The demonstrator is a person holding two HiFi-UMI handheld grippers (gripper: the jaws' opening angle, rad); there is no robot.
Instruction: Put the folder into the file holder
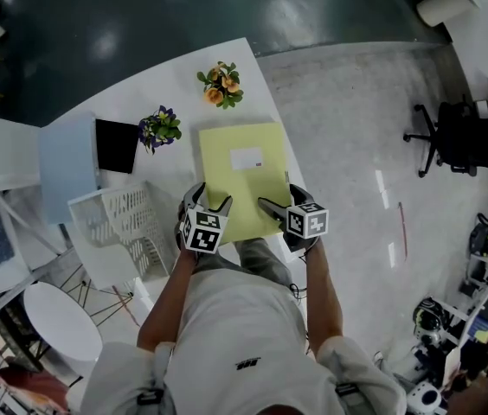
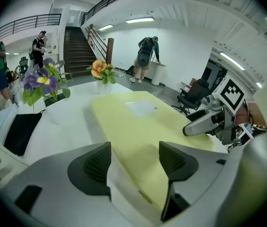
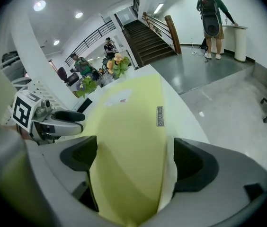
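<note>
Folder point(image 1: 244, 175), pale yellow, lies flat on the white desk point(image 1: 140, 93) in the head view. The white slotted file holder point(image 1: 114, 223) beside it on the left looks empty. Left gripper view: the left gripper point(image 2: 134, 162) gapes wide over the folder's near corner, unpinched. Right gripper view: the right gripper point(image 3: 134, 162) gapes likewise. Pickup seems pending; both must close on that near edge first.

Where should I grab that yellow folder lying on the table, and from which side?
I'd take the flat pale-yellow folder by its near short edge, one set of tongs at each corner, coming in from the near side. It lies flat on the white table, so only a thin edge offers purchase. The left tongs and right tongs stand open around those corners.
</note>
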